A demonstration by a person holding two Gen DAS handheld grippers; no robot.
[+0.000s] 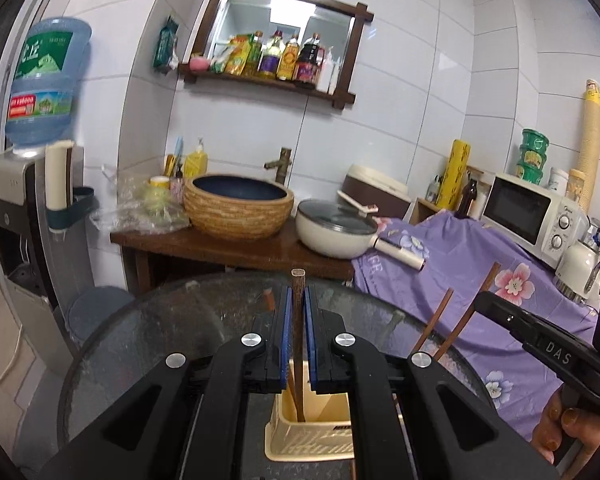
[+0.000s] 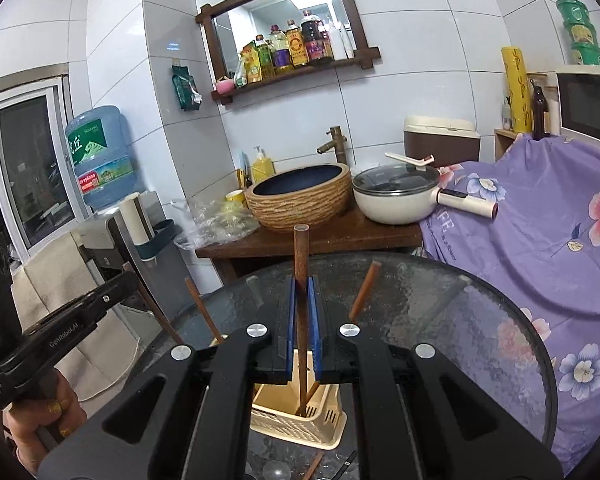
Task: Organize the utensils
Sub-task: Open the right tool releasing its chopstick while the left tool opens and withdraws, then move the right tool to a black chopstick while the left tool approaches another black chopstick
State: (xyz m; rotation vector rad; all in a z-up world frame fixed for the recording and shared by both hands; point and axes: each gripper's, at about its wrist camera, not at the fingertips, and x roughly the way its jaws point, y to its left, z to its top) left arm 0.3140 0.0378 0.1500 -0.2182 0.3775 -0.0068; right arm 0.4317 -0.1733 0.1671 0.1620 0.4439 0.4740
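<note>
Left wrist view
Left gripper (image 1: 299, 320): blue pads closed on a brown chopstick (image 1: 298, 292), upright between the jaws
Chopstick tip: inside the beige utensil holder (image 1: 312, 440), directly below the jaws
Other chopsticks (image 1: 436, 320): two leaning, right of the jaws
Writing: "DAS" on the neighbouring gripper body

Right wrist view
Right gripper (image 2: 301, 320): pads clamped on a second chopstick (image 2: 301, 256), upright, its foot in the utensil holder (image 2: 296, 424) beneath the jaws
Loose items: spoon (image 2: 276, 470) and chopstick lying on the glass table (image 2: 480, 320), nearer than the holder
Writing: "GenRobot.AI" on the left gripper body

Step, judged: seating chopsticks in the holder
Next move, judged: open jaws, lift clear without tipping the holder
</note>
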